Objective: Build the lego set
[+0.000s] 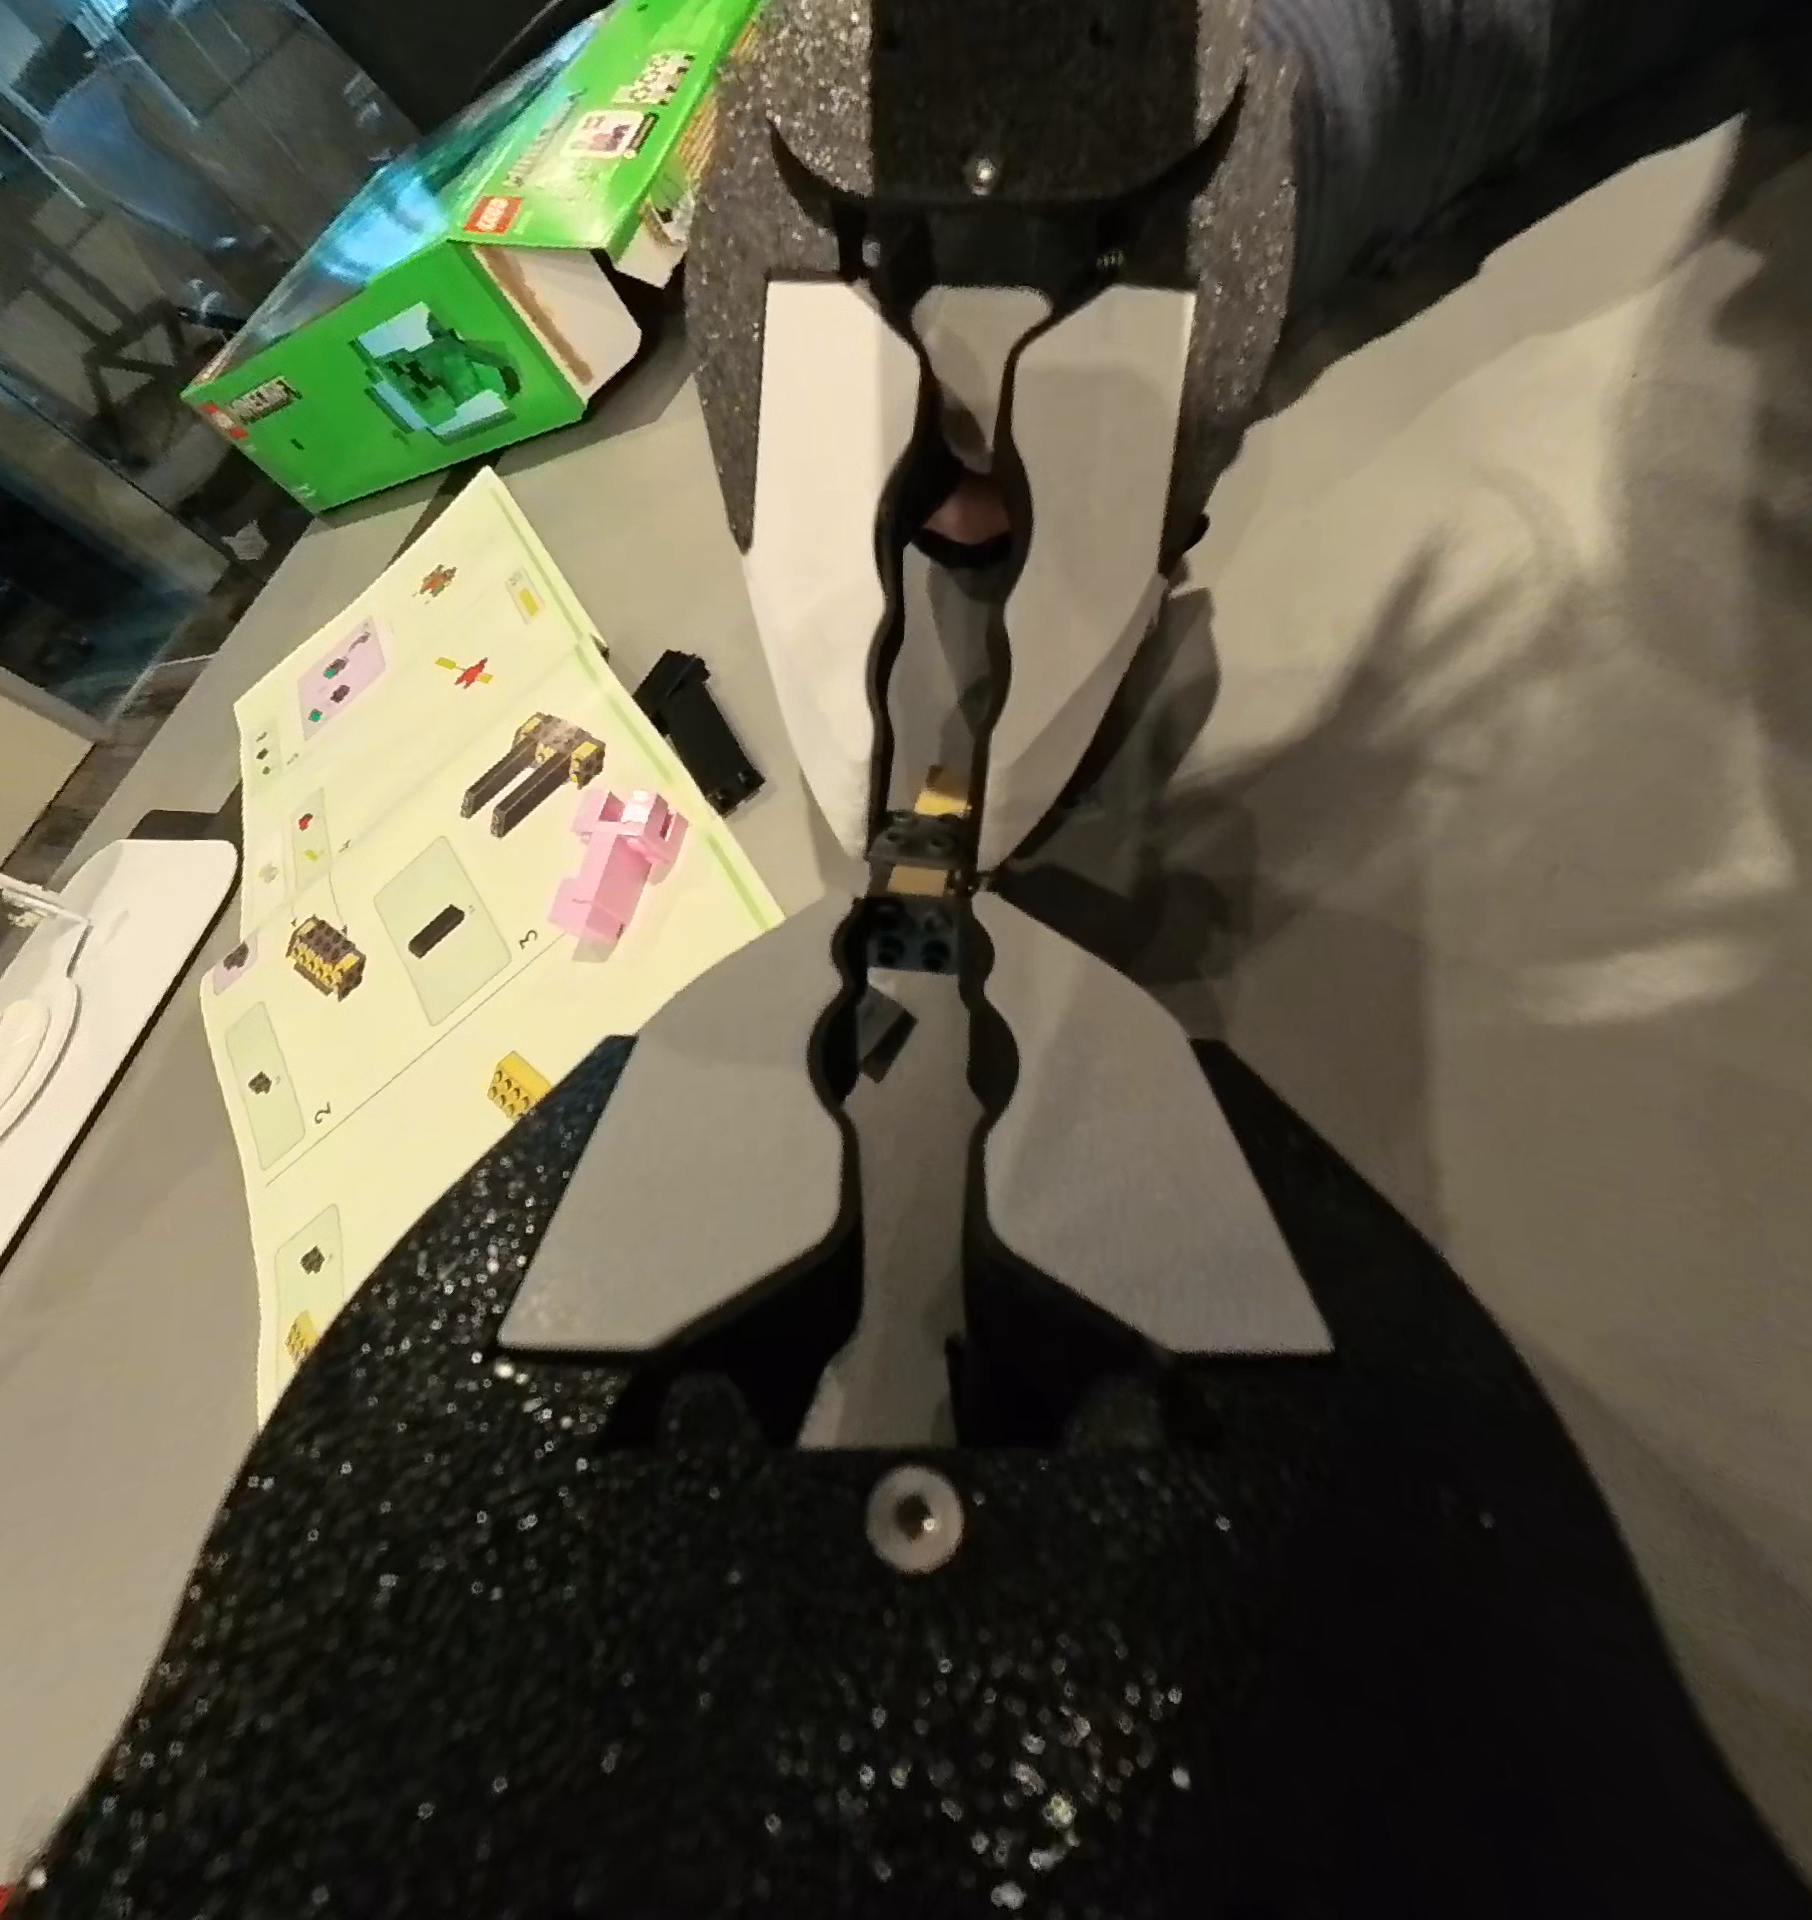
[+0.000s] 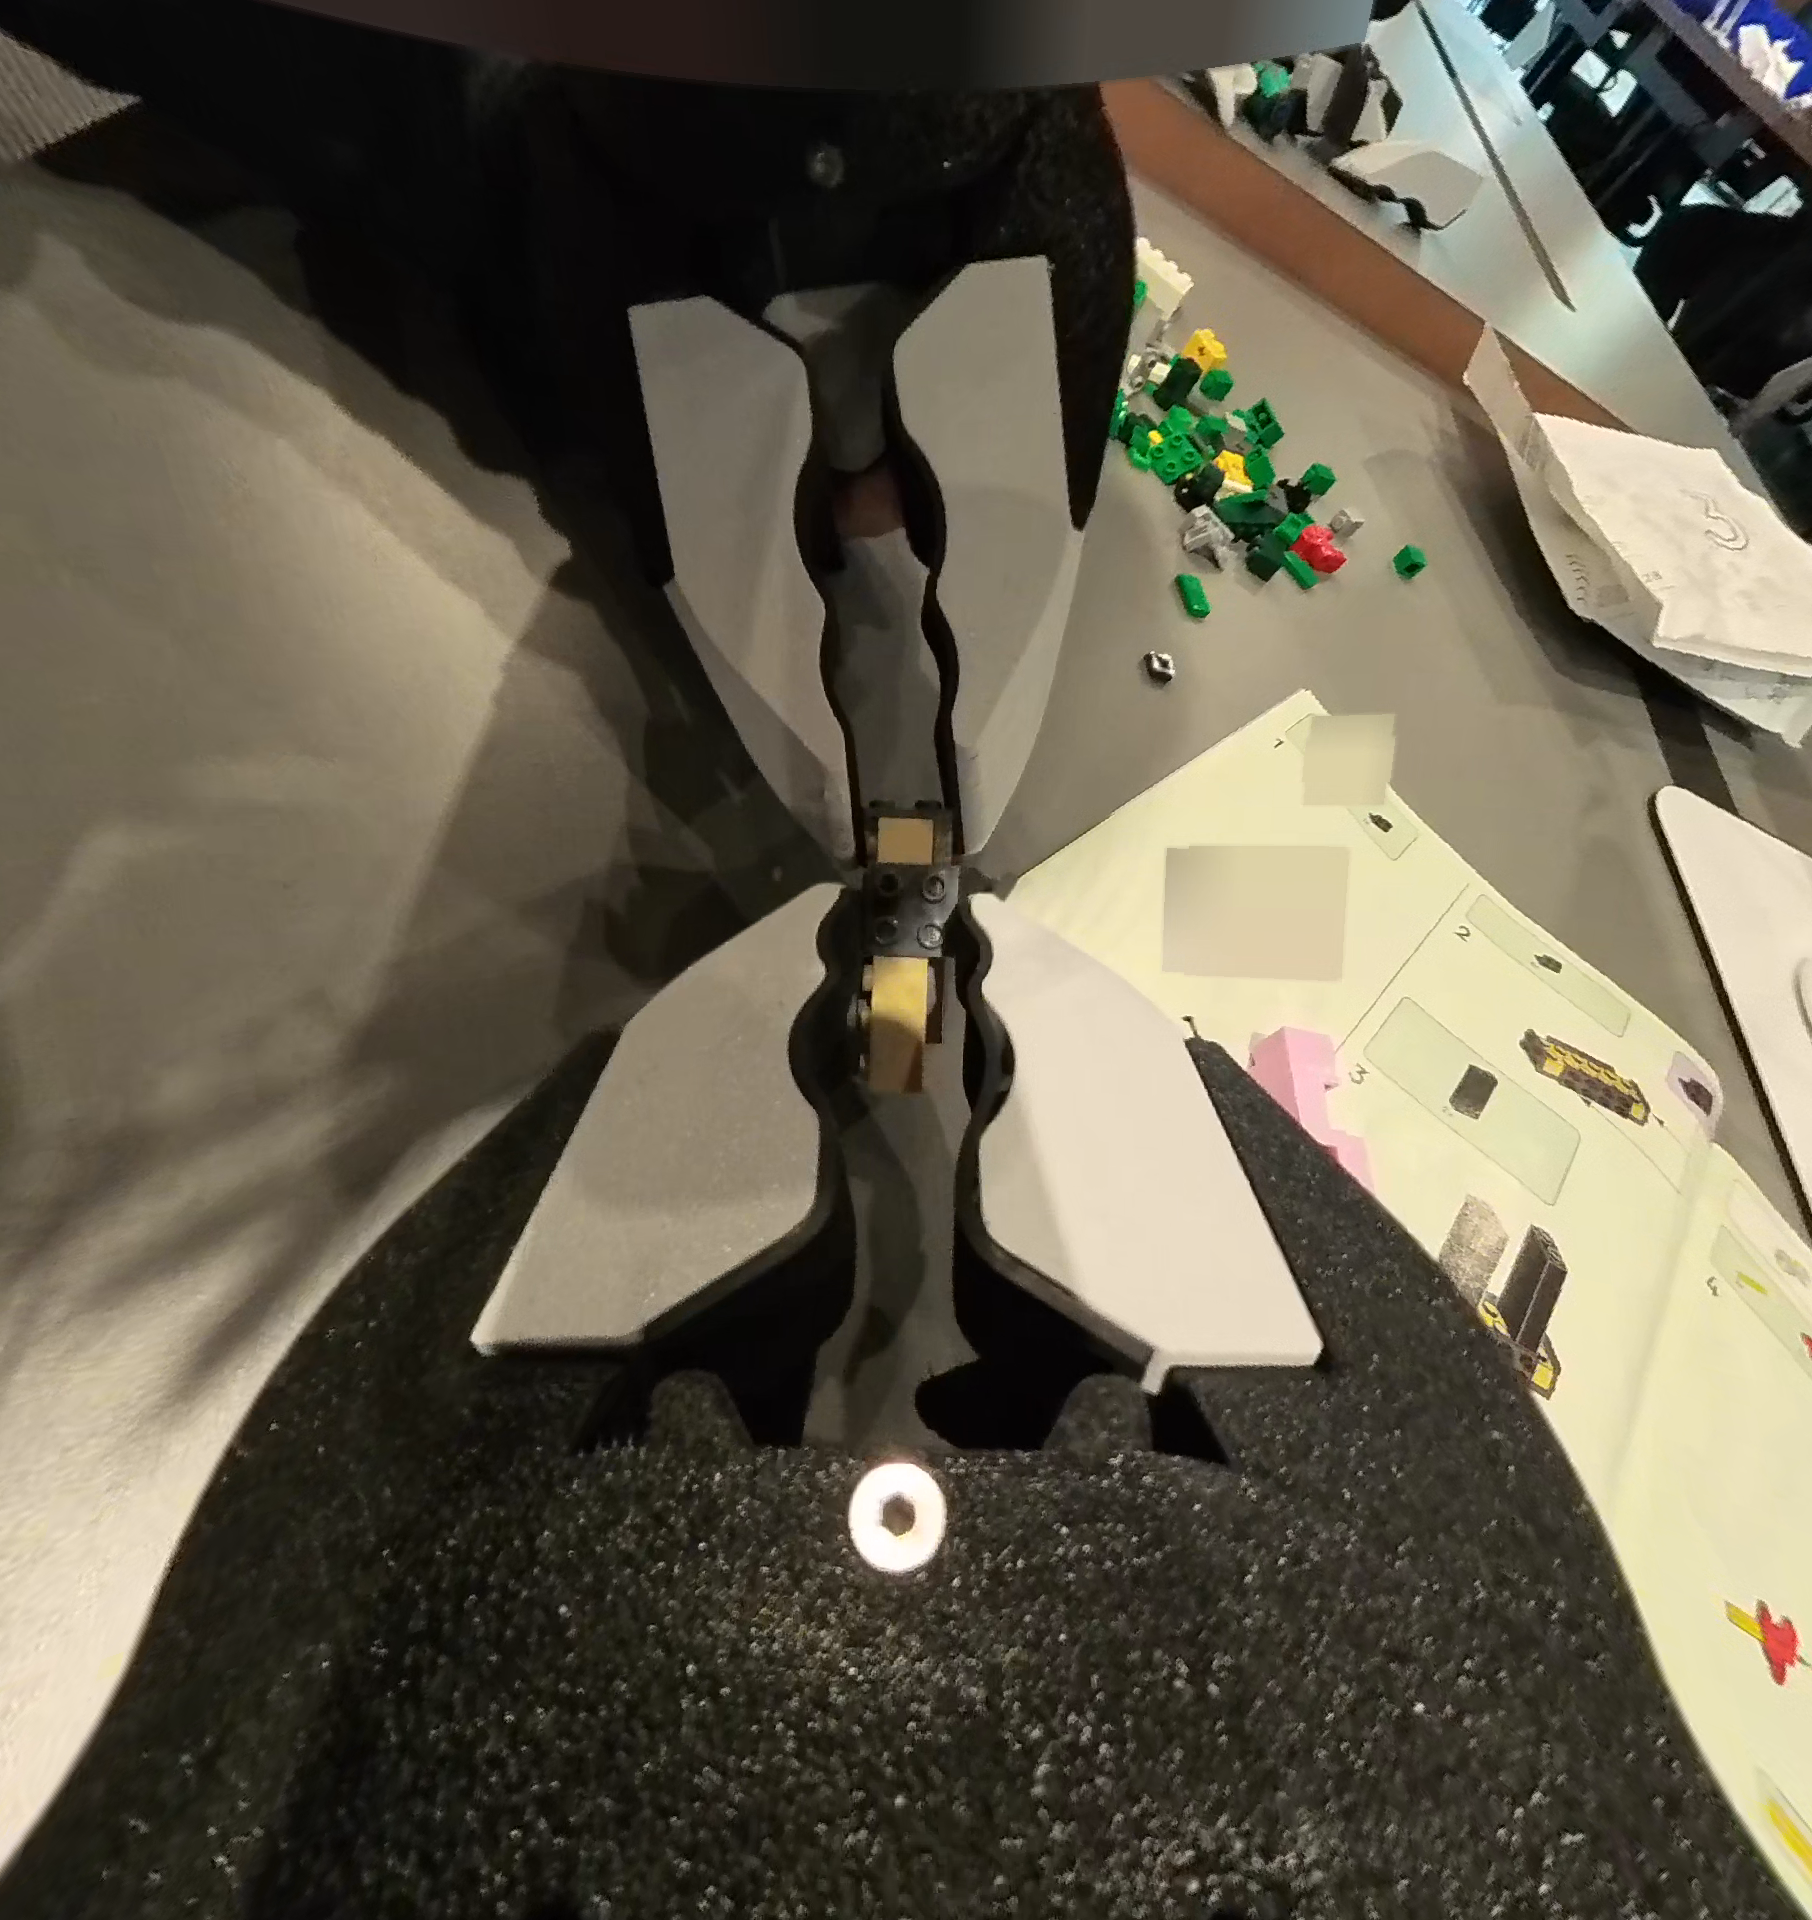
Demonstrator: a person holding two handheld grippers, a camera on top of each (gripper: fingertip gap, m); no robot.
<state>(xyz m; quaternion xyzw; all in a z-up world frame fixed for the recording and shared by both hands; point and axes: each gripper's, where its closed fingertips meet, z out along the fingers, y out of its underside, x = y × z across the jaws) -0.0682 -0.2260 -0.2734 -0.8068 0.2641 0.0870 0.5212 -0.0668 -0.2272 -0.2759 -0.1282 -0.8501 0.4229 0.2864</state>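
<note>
My two grippers meet tip to tip over a person's lap. Between them is a small black and tan lego assembly (image 1: 921, 873). My left gripper (image 1: 907, 920) is shut on its black studded brick (image 1: 907, 943). My right gripper (image 1: 923, 847) comes from above in the left wrist view, shut on the tan and black end. In the right wrist view my right gripper (image 2: 907, 925) grips the tan and black piece (image 2: 897, 1023) under a black studded plate (image 2: 907, 906), and my left gripper (image 2: 904, 847) closes on the far end.
An open instruction booklet (image 1: 434, 987) lies on the grey table with a pink block figure (image 1: 621, 862) on it. Nearby are black bricks (image 1: 699, 727), a green box (image 1: 414, 312), loose green bricks (image 2: 1234, 468), a crumpled white bag (image 2: 1660, 540) and a white pad (image 2: 1754, 935). Only a small space, under 4 cm, lies between the two pairs of fingers.
</note>
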